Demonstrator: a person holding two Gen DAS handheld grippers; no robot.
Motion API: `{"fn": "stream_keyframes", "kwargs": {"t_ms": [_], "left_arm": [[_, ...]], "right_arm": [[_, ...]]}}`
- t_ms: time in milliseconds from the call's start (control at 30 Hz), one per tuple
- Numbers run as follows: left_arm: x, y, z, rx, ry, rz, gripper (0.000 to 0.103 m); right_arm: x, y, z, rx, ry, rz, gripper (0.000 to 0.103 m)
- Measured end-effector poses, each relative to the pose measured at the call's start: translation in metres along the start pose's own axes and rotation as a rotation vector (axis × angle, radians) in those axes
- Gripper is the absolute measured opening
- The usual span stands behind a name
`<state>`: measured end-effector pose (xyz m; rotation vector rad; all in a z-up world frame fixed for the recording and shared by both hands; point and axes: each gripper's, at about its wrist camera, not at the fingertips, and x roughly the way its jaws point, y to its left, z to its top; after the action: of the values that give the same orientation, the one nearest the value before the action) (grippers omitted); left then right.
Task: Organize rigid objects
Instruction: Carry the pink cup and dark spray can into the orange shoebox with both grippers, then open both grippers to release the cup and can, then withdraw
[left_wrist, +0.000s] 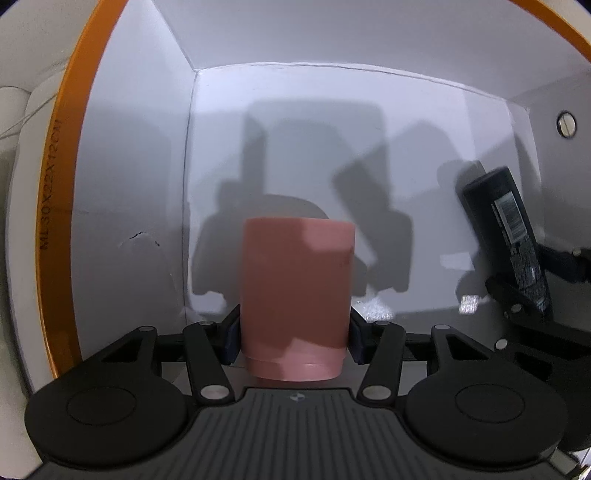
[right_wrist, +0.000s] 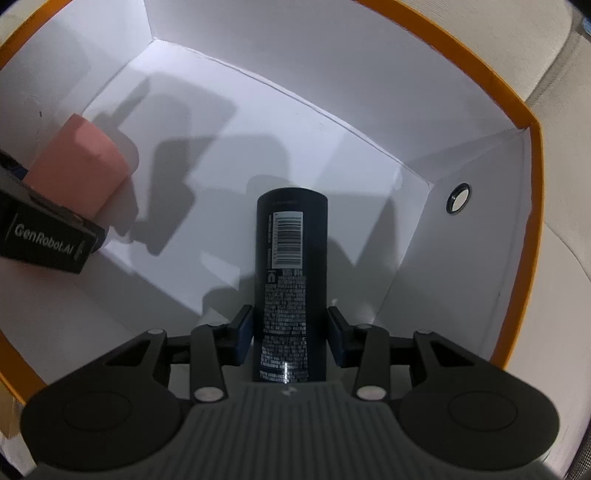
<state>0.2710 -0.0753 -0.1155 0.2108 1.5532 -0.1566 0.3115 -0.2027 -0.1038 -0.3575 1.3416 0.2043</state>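
Pink and matte, the cup (left_wrist: 297, 291) sits clamped in our left tongs (left_wrist: 293, 334) over the white floor of the orange-rimmed box (left_wrist: 70, 147); the dark can (left_wrist: 508, 236) shows at right. From the right wrist, our right tongs (right_wrist: 290, 330) grip that barcoded can upright inside the box, a metal eyelet (right_wrist: 458, 198) in the right wall, pale upholstery (right_wrist: 554, 92) beyond.

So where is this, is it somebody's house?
Probably a home, though little shows. An orange-rimmed white box sits on what looks like a cream sofa cushion, receiving a pink cup and dark can.
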Motion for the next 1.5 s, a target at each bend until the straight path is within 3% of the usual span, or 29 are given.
{"fn": "stream_keyframes", "kwargs": {"t_ms": [200, 300, 433, 533, 733, 900, 1033, 1167, 1333, 1500], "left_arm": [[0.005, 0.0, -0.007, -0.046, 0.017, 0.0, 0.064], [0.004, 0.007, 0.004, -0.04, 0.027, 0.008, 0.066], [0.003, 0.008, 0.007, -0.038, 0.024, -0.008, 0.076], [-0.003, 0.013, 0.016, -0.034, 0.004, -0.011, 0.078], [-0.024, 0.019, 0.006, -0.055, -0.082, -0.034, 0.078], [-0.071, 0.023, -0.012, -0.071, -0.198, -0.059, 0.082], [-0.117, 0.026, -0.041, -0.047, -0.353, 0.0, 0.086], [-0.147, 0.027, -0.075, -0.064, -0.463, -0.008, 0.089], [-0.166, 0.036, -0.133, -0.087, -0.526, -0.039, 0.089], [-0.159, 0.043, -0.187, -0.1, -0.549, -0.049, 0.089]], "right_arm": [[0.002, -0.002, 0.01, -0.005, 0.012, -0.015, 0.043], [0.001, 0.002, 0.016, 0.001, 0.018, -0.016, 0.044], [0.003, 0.008, 0.02, 0.012, 0.007, -0.009, 0.045], [-0.01, 0.007, 0.011, 0.022, -0.022, -0.006, 0.05], [-0.021, 0.012, 0.006, -0.001, -0.11, -0.061, 0.065], [-0.051, 0.006, 0.002, 0.007, -0.188, -0.106, 0.073], [-0.091, -0.001, -0.013, 0.071, -0.265, -0.095, 0.074], [-0.126, -0.004, -0.04, 0.164, -0.345, -0.062, 0.078], [-0.152, 0.006, -0.089, 0.228, -0.411, -0.064, 0.08], [-0.157, 0.016, -0.14, 0.291, -0.453, -0.057, 0.082]]}}
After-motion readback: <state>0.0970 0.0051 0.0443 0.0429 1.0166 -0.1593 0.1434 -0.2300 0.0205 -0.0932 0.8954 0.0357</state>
